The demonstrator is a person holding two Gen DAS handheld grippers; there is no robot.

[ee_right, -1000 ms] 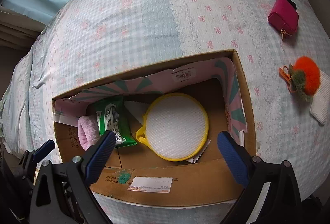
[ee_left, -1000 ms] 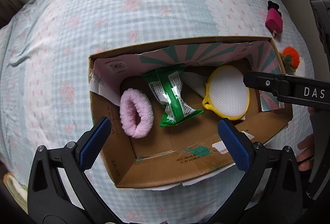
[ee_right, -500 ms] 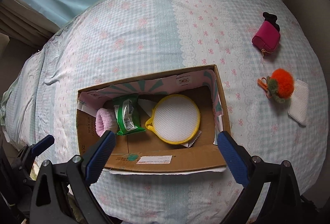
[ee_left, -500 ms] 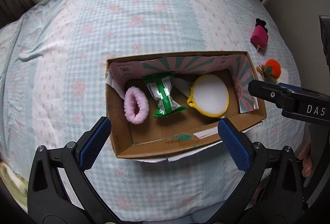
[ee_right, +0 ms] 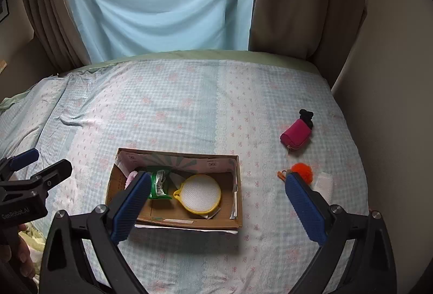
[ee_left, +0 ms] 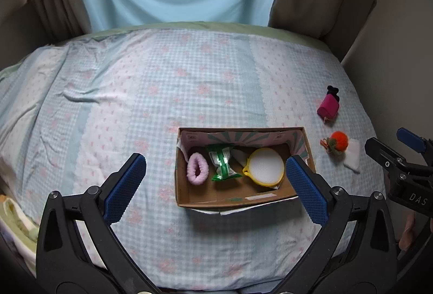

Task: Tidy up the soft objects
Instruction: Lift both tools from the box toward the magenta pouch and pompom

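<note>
Bedspread [ee_right: 189, 110] holds a cardboard box [ee_right: 189, 222] partly filled; both grippers [ee_left: 215, 180] [ee_right: 216, 202] hover wide, empty. Orange pompom [ee_right: 303, 171] lies right, likely the right gripper's next pick.

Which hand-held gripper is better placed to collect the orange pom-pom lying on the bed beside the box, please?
Probably the right hand-held gripper: open and empty, it sits on the side where the orange pom-pom lies, right of the cardboard box. The left hand-held gripper, also open, faces the box.
</note>
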